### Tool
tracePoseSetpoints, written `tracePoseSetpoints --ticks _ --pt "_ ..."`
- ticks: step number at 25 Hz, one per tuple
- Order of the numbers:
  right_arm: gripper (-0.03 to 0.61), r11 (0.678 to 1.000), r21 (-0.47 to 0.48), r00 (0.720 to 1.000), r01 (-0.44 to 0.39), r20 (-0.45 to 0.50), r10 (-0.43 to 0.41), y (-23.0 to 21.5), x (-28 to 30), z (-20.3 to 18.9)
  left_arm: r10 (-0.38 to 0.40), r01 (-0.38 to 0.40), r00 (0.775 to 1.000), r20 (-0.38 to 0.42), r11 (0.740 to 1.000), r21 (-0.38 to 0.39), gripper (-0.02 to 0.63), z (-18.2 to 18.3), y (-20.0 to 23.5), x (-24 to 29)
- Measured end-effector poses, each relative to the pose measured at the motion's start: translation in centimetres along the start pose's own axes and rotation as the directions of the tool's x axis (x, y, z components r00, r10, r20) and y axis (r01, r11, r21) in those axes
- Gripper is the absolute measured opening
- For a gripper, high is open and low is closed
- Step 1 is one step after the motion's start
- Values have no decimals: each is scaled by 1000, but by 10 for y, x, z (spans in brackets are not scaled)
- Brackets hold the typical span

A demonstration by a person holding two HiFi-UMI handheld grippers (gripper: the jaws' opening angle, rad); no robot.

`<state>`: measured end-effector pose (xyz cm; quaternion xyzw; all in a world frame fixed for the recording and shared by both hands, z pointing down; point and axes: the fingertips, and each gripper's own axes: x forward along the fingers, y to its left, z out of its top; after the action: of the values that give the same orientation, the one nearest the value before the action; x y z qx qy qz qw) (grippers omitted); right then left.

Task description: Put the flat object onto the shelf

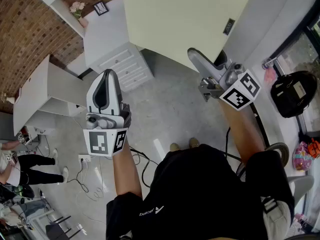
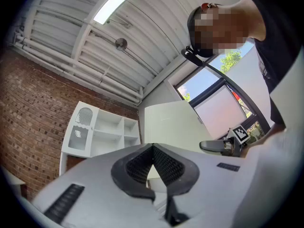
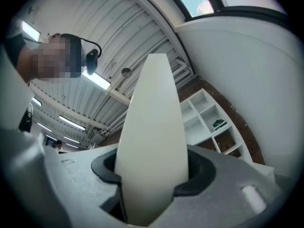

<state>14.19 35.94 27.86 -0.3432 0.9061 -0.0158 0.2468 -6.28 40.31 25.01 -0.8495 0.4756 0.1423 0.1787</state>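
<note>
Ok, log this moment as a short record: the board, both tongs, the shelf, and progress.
board: flat cream board, held up in the air in front of the person
right tongs: closed on the board, which stands between the jaws
left tongs: closed, nothing between the jaws, apart from the board
shelf: white unit with open compartments, standing by the brick wall
progress: board not yet on the shelf
</note>
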Motion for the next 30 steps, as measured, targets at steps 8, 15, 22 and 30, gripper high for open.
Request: tracePoseSetpoints --ticks 8,15,22,30 --pt "267 999 -7 999 -37 -21 37 12 9 -10 8 -8 1000 11 1000 -19 -3 -7 11 -6" --pt "265 997 75 1000 -28 -8 29 21 31 -17 19 -19 1000 8 999 -35 -3 -7 42 -25" --pt "265 994 101 999 -36 -2 36 31 63 -22 22 -22 999 26 999 -27 -3 -7 82 -45" --pt "265 983 178 998 -41 -46 50 9 120 -27 16 -15 999 33 1000 -21 -3 -18 129 -33"
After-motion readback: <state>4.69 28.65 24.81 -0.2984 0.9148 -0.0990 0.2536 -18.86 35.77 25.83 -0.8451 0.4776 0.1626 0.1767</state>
